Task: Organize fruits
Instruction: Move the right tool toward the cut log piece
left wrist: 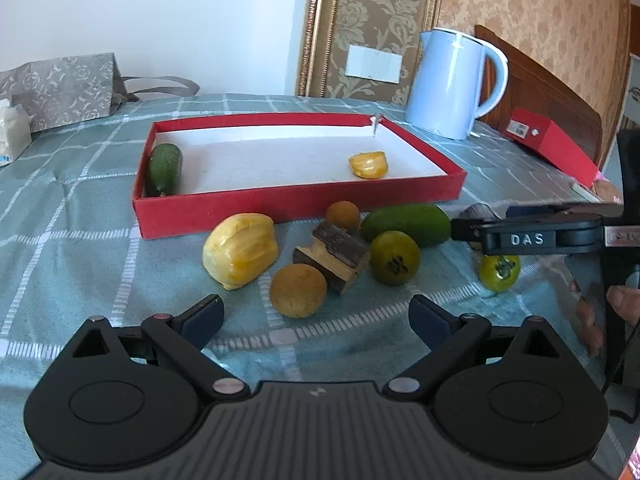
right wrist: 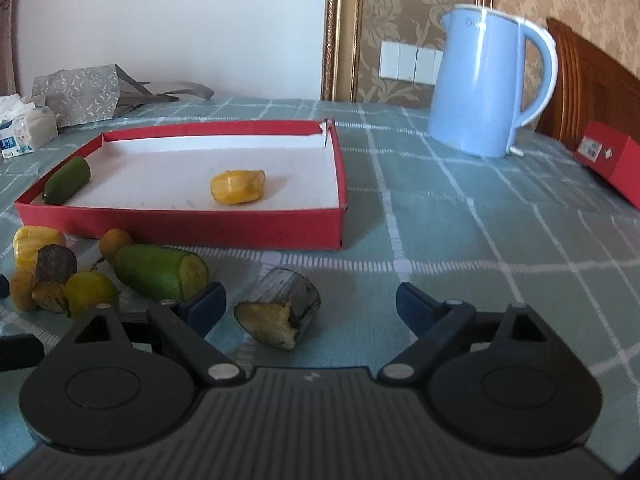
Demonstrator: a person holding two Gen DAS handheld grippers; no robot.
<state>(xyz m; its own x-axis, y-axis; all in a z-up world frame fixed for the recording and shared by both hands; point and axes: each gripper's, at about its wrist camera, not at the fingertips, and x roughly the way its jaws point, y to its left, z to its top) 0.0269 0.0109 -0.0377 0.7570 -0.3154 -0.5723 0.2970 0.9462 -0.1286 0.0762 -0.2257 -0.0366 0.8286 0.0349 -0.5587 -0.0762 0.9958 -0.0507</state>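
A red tray holds a green cucumber piece and a yellow fruit piece. In front of it lie loose fruits: a big yellow piece, a round tan fruit, brown wood-like chunks, a green cucumber piece and green-yellow persimmons. My left gripper is open just short of the tan fruit. My right gripper is open around a grey-skinned chunk; it also shows at the right of the left wrist view.
A blue kettle stands behind the tray at the right. A red box lies far right. A patterned paper bag and a tissue pack sit at the far left. Checked green cloth covers the table.
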